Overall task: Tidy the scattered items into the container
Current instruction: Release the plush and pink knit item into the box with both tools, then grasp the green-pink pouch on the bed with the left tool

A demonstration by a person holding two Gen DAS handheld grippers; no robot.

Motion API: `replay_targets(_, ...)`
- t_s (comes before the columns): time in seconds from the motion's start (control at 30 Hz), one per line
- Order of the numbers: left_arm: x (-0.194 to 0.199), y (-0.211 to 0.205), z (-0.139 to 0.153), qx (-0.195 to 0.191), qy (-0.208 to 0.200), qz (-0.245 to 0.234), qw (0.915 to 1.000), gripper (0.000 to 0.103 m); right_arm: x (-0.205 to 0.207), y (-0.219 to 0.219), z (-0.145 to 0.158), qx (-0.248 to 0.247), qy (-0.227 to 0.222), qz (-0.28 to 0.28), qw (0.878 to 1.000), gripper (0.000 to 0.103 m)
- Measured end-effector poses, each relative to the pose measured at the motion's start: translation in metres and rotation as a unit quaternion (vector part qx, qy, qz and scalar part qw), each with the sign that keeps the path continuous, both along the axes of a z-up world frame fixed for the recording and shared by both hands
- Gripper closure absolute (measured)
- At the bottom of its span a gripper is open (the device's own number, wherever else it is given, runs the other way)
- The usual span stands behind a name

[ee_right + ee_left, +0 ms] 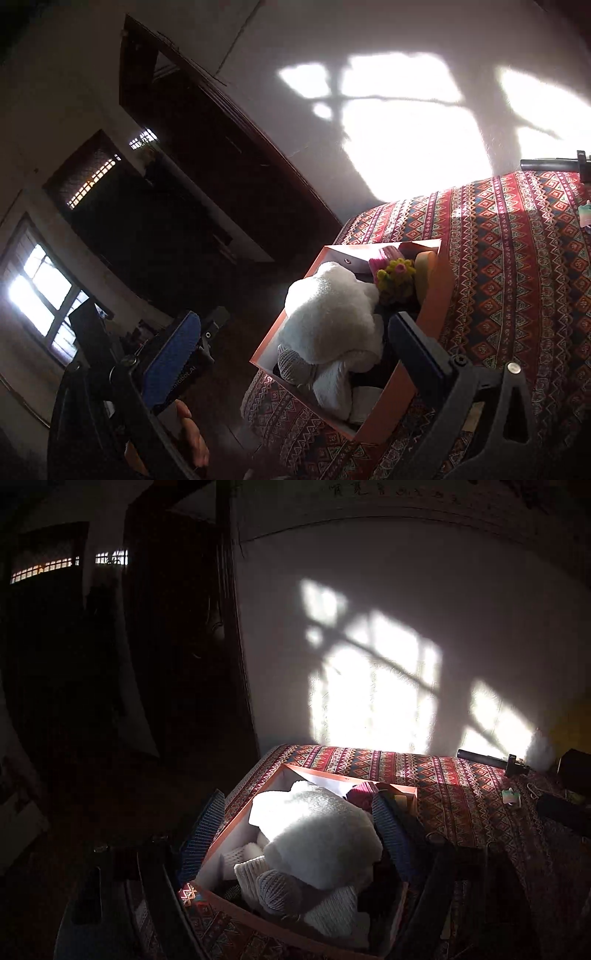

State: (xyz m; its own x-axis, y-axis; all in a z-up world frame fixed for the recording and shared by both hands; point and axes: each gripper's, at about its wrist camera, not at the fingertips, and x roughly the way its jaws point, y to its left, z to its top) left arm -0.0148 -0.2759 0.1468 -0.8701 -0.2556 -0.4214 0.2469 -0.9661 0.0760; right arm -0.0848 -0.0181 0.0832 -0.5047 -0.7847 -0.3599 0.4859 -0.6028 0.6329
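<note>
We see 2 grippers, left gripper [295,834] and right gripper [295,354], both spread wide and empty, an orange box [445,280] on the patterned cloth [517,258], a white fluffy knit [332,314] piled inside, grey yarn ball [277,890] at its near end.

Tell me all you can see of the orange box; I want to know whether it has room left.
The orange box is an open, lidless rectangular carton, seemingly cardboard, orange outside and pale inside. It sits flat on the patterned cloth, near its edge. It looks nearly full: a fluffy white bundle heaps above the rim, with grey yarn, white knitted pieces, a pink item and a yellow bunch around it. Neither open gripper touches it.
</note>
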Motion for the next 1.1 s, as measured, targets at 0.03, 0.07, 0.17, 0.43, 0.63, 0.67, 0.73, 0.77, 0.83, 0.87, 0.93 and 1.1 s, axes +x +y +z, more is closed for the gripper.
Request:
replay_targets(0.03, 0.007, 0.014, 0.01, -0.005, 0.013, -0.01, 0.9998, 0.011, 0.009, 0.013, 0.008, -0.007, 0.007, -0.007, 1.0, 0.001)
replay_targets(0.07, 0.016, 0.028, 0.019, -0.009, 0.027, -0.02, 0.9994, 0.004, 0.017, 0.026, 0.016, -0.013, 0.014, -0.015, 1.0, 0.001)
replay_targets(0.17, 0.036, 0.073, 0.046, -0.015, 0.053, -0.062, 0.9966, 0.0, 0.036, 0.067, 0.033, -0.033, 0.027, -0.04, 0.998, 0.001)
replay_targets(0.43, -0.023, 0.179, 0.04, 0.17, -0.056, -0.265, 0.9474, 0.0, 0.049, 0.218, 0.024, -0.09, 0.028, -0.161, 0.982, 0.001)
replay_targets(0.63, -0.145, 0.269, -0.046, 0.271, -0.195, -0.307, 0.8914, 0.0, -0.008, 0.306, -0.05, -0.107, -0.053, -0.221, 0.968, 0.002)
replay_targets(0.67, -0.165, 0.285, -0.061, 0.29, -0.214, -0.307, 0.881, 0.0, -0.026, 0.315, -0.065, -0.107, -0.071, -0.226, 0.966, 0.003)
replay_targets(0.73, -0.209, 0.308, -0.092, 0.32, -0.239, -0.298, 0.8668, 0.0, -0.068, 0.336, -0.098, -0.111, -0.115, -0.235, 0.959, 0.012)
replay_targets(0.77, -0.232, 0.318, -0.111, 0.337, -0.25, -0.291, 0.8596, 0.0, -0.094, 0.341, -0.116, -0.114, -0.136, -0.237, 0.955, 0.015)
replay_targets(0.83, -0.281, 0.333, -0.154, 0.379, -0.276, -0.277, 0.8387, 0.0, -0.149, 0.35, -0.162, -0.125, -0.188, -0.239, 0.944, 0.026)
replay_targets(0.87, -0.304, 0.34, -0.179, 0.403, -0.289, -0.268, 0.8259, 0.0, -0.176, 0.352, -0.186, -0.136, -0.212, -0.238, 0.938, 0.028)
replay_targets(0.93, -0.349, 0.353, -0.227, 0.444, -0.313, -0.243, 0.804, 0.0, -0.228, 0.353, -0.231, -0.149, -0.253, -0.238, 0.926, 0.039)
replay_targets(1.1, -0.431, 0.383, -0.318, 0.518, -0.336, -0.206, 0.7591, 0.001, -0.318, 0.348, -0.303, -0.168, -0.281, -0.248, 0.912, 0.067)
